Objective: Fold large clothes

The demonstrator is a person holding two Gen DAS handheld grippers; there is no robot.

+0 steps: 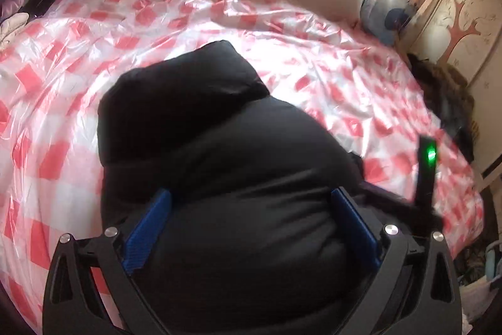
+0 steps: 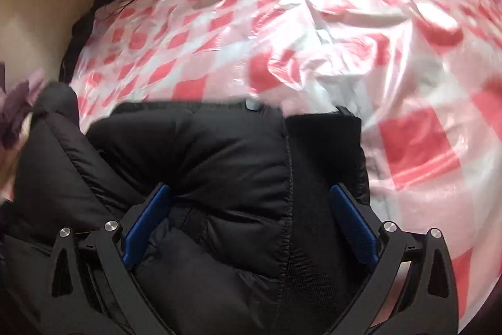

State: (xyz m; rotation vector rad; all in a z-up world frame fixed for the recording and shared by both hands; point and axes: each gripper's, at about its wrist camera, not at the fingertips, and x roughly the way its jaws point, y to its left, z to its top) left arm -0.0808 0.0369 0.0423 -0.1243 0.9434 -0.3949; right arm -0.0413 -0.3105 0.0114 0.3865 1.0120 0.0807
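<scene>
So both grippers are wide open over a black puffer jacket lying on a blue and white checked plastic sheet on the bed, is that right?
Not quite: the plastic sheet is red and white checked, not blue and white, as both wrist views show. The rest holds: the left gripper and right gripper are wide open over the black puffer jacket on the bed.

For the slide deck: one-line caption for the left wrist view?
Open left hand-held gripper straddling a black puffer jacket on a red-checked plastic sheet.

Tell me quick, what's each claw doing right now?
Left claw: open, jaws spread over the black puffer jacket, not clamped.
Right claw: open, straddling the same jacket, not clamped.
</scene>
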